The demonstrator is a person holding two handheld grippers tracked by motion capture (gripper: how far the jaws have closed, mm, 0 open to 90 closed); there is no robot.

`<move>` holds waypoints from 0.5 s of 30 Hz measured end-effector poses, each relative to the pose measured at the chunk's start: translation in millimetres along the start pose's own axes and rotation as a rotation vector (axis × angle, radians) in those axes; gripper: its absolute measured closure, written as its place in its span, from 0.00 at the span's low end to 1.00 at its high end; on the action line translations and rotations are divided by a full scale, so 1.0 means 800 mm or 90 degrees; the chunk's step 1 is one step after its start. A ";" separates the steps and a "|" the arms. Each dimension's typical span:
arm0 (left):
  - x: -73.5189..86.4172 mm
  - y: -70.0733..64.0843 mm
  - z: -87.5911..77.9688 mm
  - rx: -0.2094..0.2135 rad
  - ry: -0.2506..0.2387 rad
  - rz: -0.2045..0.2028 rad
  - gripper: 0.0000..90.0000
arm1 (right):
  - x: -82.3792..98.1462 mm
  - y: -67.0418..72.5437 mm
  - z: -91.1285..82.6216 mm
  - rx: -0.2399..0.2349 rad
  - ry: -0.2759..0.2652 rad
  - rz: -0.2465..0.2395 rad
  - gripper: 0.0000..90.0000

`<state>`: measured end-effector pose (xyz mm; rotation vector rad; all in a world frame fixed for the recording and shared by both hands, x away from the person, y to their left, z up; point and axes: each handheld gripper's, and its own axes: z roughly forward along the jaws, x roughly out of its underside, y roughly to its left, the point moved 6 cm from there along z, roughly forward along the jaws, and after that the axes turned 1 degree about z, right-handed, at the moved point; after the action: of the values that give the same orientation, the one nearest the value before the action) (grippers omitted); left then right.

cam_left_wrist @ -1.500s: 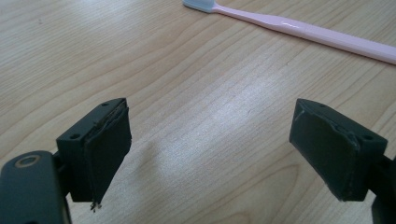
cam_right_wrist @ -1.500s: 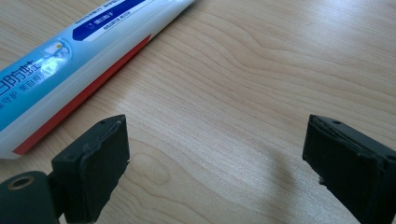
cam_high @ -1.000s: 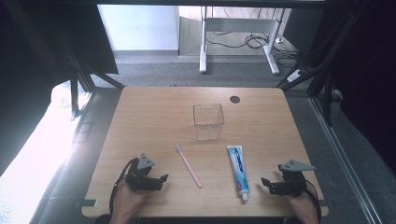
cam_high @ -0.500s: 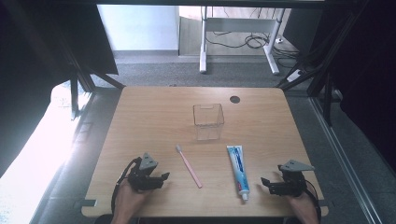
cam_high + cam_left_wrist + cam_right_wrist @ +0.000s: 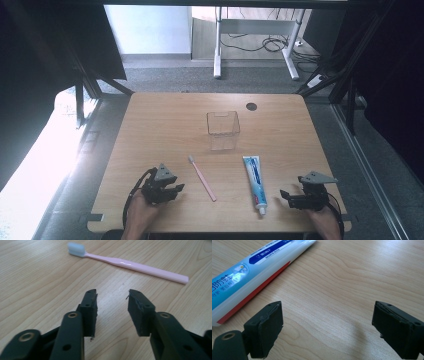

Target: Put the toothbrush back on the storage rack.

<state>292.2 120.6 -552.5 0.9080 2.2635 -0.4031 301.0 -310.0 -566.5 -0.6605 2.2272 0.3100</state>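
A pink toothbrush (image 5: 202, 178) with a white head lies on the wooden table (image 5: 165, 130), and shows ahead of the jaws in the left gripper view (image 5: 135, 265). My left gripper (image 5: 178, 190) rests on the table just left of it, a gap away. Its jaws (image 5: 112, 293) have just been closing, with only bare wood between them. A white and blue toothpaste tube (image 5: 254, 181) lies right of the brush. My right gripper (image 5: 284, 196) sits right of the tube's cap end, jaws wide apart (image 5: 327, 306) and empty. The tube (image 5: 249, 272) lies beyond its left jaw.
An empty clear plastic box (image 5: 223, 130) stands at the table's middle, beyond the brush and tube. A dark round hole (image 5: 251, 106) sits near the far edge. Dark frame struts flank the table, and a white desk stands on the floor behind.
The left gripper's jaws have drawn closer together and the hand has shifted slightly. The right gripper, toothbrush, tube and box have stayed put.
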 end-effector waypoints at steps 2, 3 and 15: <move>-0.003 -0.002 0.000 0.003 -0.002 0.005 0.70 | 0.000 0.000 0.000 0.000 0.000 0.000 0.12; -0.004 -0.003 0.000 0.006 -0.002 0.007 0.73 | 0.000 0.000 0.000 0.000 0.001 0.001 0.12; -0.023 -0.017 0.006 0.045 -0.016 0.033 0.99 | 0.001 0.001 0.001 0.000 0.002 0.002 0.12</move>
<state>294.7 99.0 -543.5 0.9897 2.2097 -0.4719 300.6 -309.1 -567.1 -0.6575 2.2318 0.3113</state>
